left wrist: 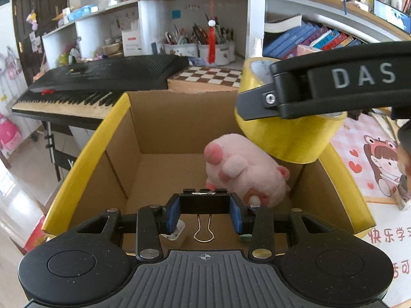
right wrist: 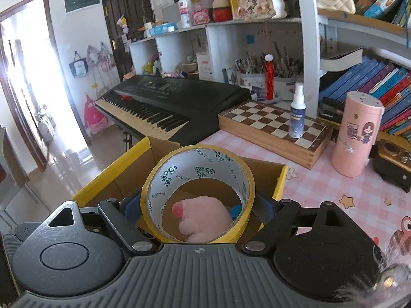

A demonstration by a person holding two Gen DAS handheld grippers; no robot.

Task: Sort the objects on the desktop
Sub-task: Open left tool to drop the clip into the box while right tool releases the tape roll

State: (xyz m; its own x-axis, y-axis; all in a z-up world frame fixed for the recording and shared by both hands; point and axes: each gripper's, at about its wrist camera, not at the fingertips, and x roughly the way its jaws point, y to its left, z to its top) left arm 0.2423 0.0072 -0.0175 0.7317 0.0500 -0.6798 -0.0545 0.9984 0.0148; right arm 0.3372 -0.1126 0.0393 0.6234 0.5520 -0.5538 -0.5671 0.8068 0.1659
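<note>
Left claw (left wrist: 204,214) clamps a black binder clip (left wrist: 204,202) between its blue pads (left wrist: 172,214), jaws narrow, wire handles hanging toward 6 o'clock. It hangs over the open cardboard box (left wrist: 164,128) with yellow-edged flaps.

A pink plush toy (left wrist: 246,172) lies on the box floor, at 1 o'clock from the clip. A small white item sits on the floor under the left pad, too hidden to identify.

Right claw (right wrist: 197,205) grips a yellow tape roll (right wrist: 197,159), jaws spread wide across its outer sides, hole facing the camera. The plush shows through the hole, so the roll hangs over the box. In the left wrist view the same roll sits at 2 o'clock, above the box's right wall, with the right claw's black finger across it.

Beyond the box at 12 o'clock: a black keyboard piano (right wrist: 164,102). At 1 o'clock, a wooden chessboard (right wrist: 272,128) on the pink checked tabletop (right wrist: 334,195), a spray bottle (right wrist: 297,113) standing on it. A pink cylinder canister (right wrist: 357,136) stands at 2 o'clock. White shelves (right wrist: 231,28) behind hold pen cups and books.
</note>
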